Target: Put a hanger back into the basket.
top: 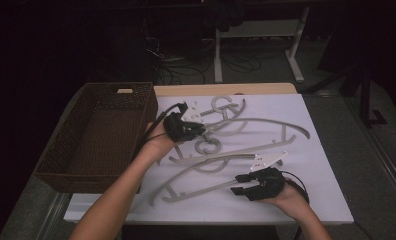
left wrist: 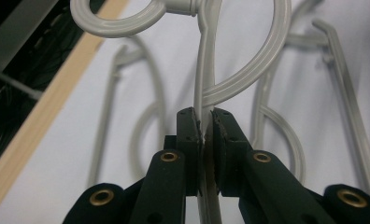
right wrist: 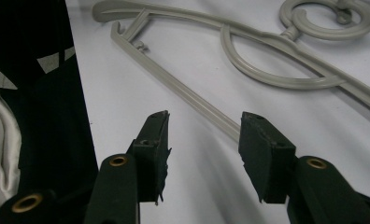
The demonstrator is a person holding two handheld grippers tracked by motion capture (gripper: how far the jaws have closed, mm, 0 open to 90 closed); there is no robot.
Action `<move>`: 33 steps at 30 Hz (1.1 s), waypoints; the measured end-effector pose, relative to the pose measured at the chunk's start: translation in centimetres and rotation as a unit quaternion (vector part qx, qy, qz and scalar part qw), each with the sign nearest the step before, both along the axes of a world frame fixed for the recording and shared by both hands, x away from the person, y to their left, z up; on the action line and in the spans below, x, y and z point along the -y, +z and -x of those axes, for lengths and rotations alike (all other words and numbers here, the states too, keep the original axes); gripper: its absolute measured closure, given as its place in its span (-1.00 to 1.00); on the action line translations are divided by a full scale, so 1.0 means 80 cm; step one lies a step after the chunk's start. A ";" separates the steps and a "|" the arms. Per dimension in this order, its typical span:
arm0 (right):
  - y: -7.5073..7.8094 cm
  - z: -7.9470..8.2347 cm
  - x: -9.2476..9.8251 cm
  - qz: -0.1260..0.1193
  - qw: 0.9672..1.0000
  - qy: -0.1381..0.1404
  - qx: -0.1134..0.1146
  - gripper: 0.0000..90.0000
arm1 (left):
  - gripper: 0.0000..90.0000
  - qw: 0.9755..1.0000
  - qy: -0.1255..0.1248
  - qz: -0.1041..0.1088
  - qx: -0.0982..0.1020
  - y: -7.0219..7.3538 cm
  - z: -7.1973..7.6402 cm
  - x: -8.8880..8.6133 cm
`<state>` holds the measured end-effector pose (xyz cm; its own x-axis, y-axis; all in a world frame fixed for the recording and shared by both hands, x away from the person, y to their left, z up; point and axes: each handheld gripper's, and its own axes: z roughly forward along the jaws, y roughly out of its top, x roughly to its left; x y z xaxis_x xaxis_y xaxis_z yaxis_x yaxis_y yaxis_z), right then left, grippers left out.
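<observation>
Several grey plastic hangers lie overlapping on the white table top [top: 313, 172]. My left gripper [top: 203, 129] is beside the basket, shut on the thin arm of one hanger [left wrist: 202, 79]. That arm runs up between the pads toward the hanger's round hook [left wrist: 120, 21]. Near the front edge, my right gripper [top: 237, 184] is open. Its jaws [right wrist: 204, 128] stand on either side of the straight lower bar of another hanger [right wrist: 183, 91], and the pads do not press on it. This hanger [top: 201, 169] lies flat, and its hook [right wrist: 330, 21] is farther off.
A dark brown wicker basket [top: 101, 135] with nothing in it stands at the table's left side. A wooden strip [top: 221, 89] runs along the back edge. Behind the table are white desk legs [top: 218, 55] and cables on a dark floor. More hangers [top: 286, 131] spread across the middle.
</observation>
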<state>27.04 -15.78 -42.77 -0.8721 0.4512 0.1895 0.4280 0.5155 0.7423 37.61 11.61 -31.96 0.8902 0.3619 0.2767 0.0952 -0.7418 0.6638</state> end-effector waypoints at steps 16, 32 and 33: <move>0.006 -0.007 0.014 -0.007 0.999 -0.047 0.021 -0.27 | 0.84 0.992 0.123 0.011 0.034 0.094 -0.011 -0.151; 0.004 -0.010 0.013 0.000 0.998 -0.052 0.017 -0.29 | 0.84 0.956 0.292 -0.005 0.039 0.078 -0.003 -0.332; 0.004 -0.011 0.012 0.001 0.998 -0.052 0.017 -0.29 | 0.84 0.953 0.302 -0.008 0.038 0.075 -0.002 -0.340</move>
<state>27.90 -16.78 -42.44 -0.8260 0.5407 0.1593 0.4538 0.4701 0.7570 37.79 38.85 -25.96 0.4984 0.7964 0.3426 0.4595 -0.5778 0.6746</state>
